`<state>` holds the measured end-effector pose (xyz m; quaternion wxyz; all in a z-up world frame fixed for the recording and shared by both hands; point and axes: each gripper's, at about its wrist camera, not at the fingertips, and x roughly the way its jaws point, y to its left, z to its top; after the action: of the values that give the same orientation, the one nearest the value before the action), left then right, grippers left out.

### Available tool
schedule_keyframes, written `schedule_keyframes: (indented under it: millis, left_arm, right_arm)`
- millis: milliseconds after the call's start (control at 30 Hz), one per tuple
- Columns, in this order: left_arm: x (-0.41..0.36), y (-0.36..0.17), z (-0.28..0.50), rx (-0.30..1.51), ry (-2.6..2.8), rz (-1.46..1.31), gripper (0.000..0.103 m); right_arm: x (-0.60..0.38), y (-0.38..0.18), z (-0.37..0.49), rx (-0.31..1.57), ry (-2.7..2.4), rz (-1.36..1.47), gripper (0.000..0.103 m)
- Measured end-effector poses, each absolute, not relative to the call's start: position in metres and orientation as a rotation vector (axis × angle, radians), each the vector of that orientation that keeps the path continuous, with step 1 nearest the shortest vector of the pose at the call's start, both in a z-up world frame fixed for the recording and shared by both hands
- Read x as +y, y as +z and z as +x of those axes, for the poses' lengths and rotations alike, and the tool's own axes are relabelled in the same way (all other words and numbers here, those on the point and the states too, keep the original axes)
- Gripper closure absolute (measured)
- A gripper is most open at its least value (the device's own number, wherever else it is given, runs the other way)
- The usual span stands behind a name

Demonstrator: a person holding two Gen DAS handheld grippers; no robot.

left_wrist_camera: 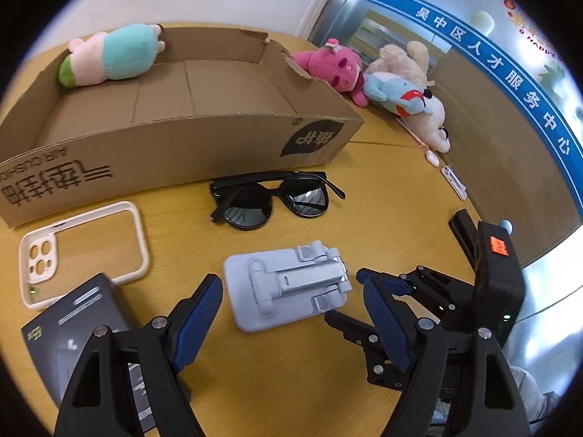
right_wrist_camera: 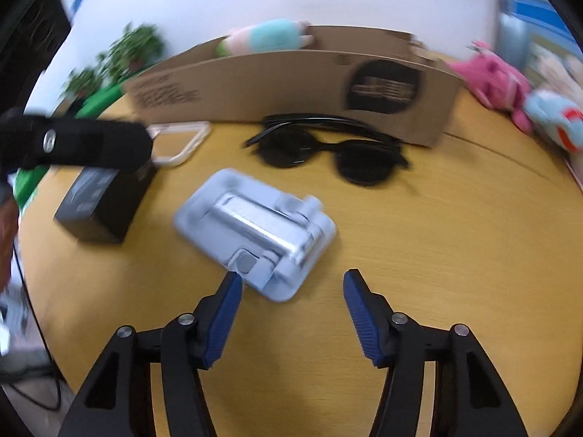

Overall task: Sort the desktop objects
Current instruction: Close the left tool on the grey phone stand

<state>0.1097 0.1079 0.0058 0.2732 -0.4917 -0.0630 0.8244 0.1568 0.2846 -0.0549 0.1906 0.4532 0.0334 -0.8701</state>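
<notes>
left wrist: cardboard box point(left_wrist_camera: 226, 145) holds one plush toy point(left_wrist_camera: 113, 54).

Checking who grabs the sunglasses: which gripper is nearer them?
Neither clearly. The left gripper and the right gripper both sit at the phone stand, with the sunglasses beyond it, untouched.
</notes>
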Motion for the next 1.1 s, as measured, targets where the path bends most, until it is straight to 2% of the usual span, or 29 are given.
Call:
schedule_keyframes:
  millis: [67, 133, 167, 400, 533, 667, 700, 833, 967, 1100]
  left_arm:
    - [0.115, 0.001, 0.104, -0.170, 2.198, -1.358, 0.024]
    - [0.119, -0.002, 0.102, -0.159, 2.187, -1.376, 0.024]
    - [0.120, -0.003, 0.101, -0.151, 2.188, -1.385, 0.024]
    - [0.114, -0.029, 0.088, -0.146, 2.197, -1.566, 0.024]
    - [0.121, -0.032, 0.089, -0.078, 2.211, -1.566, 0.025]
    - [0.126, -0.044, 0.089, -0.101, 2.132, -1.585, 0.044]
    - [0.128, -0.043, 0.091, -0.059, 2.149, -1.558, 0.044]
    - [0.128, -0.042, 0.092, -0.004, 2.155, -1.530, 0.053]
    - [0.123, -0.043, 0.092, -0.024, 2.157, -1.511, 0.064]
    - [0.121, -0.044, 0.091, -0.061, 2.149, -1.500, 0.066]
  right_arm:
    - [0.289, -0.053, 0.158, 0.024, -2.417, 1.258, 0.038]
    - [0.289, -0.047, 0.163, 0.051, -2.391, 1.190, 0.002]
    - [0.289, -0.042, 0.166, 0.091, -2.395, 1.145, 0.001]
    - [0.279, -0.041, 0.146, 0.236, -2.235, 1.136, 0.000]
    - [0.264, -0.054, 0.140, 0.277, -2.168, 1.191, 0.001]
    - [0.261, -0.057, 0.141, 0.247, -2.206, 1.188, 0.005]
    - [0.261, -0.059, 0.137, 0.226, -2.212, 1.186, 0.010]
    - [0.265, -0.060, 0.137, 0.202, -2.248, 1.207, 0.016]
    - [0.272, -0.059, 0.139, 0.144, -2.241, 1.223, 0.017]
    - [0.290, -0.054, 0.142, 0.007, -2.221, 1.228, 0.015]
